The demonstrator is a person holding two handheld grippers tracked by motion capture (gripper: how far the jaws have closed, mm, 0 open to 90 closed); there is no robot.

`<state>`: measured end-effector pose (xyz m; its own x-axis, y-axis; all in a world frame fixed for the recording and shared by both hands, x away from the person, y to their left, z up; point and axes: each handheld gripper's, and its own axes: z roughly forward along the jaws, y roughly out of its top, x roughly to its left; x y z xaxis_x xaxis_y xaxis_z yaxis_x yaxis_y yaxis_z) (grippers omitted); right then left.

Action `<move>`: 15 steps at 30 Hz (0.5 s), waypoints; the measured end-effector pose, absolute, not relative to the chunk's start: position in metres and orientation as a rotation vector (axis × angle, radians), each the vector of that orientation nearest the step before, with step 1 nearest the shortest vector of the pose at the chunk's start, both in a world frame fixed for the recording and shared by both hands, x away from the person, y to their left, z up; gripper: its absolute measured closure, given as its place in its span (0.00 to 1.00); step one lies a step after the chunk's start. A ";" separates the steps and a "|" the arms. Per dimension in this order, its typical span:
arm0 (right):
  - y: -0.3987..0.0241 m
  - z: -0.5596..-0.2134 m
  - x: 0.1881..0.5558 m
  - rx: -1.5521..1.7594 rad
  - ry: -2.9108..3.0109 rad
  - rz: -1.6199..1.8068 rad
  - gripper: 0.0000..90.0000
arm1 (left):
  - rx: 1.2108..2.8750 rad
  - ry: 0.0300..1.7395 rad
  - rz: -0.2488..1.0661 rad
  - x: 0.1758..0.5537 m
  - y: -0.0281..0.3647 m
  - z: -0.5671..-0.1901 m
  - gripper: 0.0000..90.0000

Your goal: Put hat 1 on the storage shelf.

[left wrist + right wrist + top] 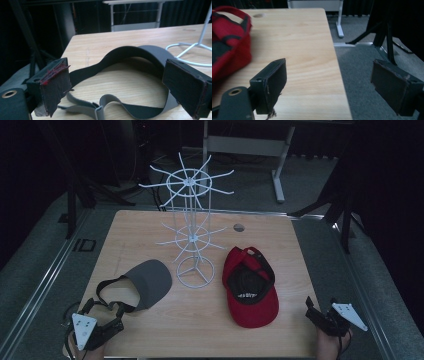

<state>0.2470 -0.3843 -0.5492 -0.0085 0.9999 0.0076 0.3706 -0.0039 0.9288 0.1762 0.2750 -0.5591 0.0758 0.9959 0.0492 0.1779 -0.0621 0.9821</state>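
The left hand-held gripper [107,317] is hovering wide open and empty at the bench's [280,245] near-left corner, its jaws straddling the grey visor's [150,281] strap loop, brim pointing away toward the white rack [192,237]. The right hand-held gripper [320,315] is waiting wide open, empty, beside the red cap [250,292]. One visor, one cap, one rack.

We see our left gripper [117,87] with jaws spread wide around the grey visor's [147,53] black strap [100,67] on the wooden table [112,41]; a white wire stand's [192,48] base sits beyond.
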 end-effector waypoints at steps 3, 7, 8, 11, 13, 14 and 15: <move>-0.387 -0.551 0.250 1.509 1.476 1.017 0.15 | 1.406 1.277 1.084 0.180 0.280 -0.559 0.09; -0.385 -0.552 0.253 1.491 1.494 1.003 0.15 | 1.391 1.290 1.069 0.182 0.284 -0.560 0.09; -0.385 -0.552 0.253 1.488 1.503 1.003 0.15 | 1.388 1.295 1.061 0.181 0.285 -0.560 0.09; -0.386 -0.550 0.254 1.495 1.514 1.020 0.15 | 1.382 1.290 1.069 0.179 0.282 -0.559 0.09; -0.388 -0.545 0.254 1.493 1.522 1.037 0.15 | 1.357 1.280 1.072 0.176 0.279 -0.557 0.09; -0.388 -0.542 0.254 1.495 1.524 1.044 0.15 | 1.345 1.286 1.066 0.174 0.277 -0.555 0.09; -0.387 -0.539 0.254 1.492 1.529 1.043 0.15 | 1.336 1.298 1.051 0.173 0.276 -0.554 0.09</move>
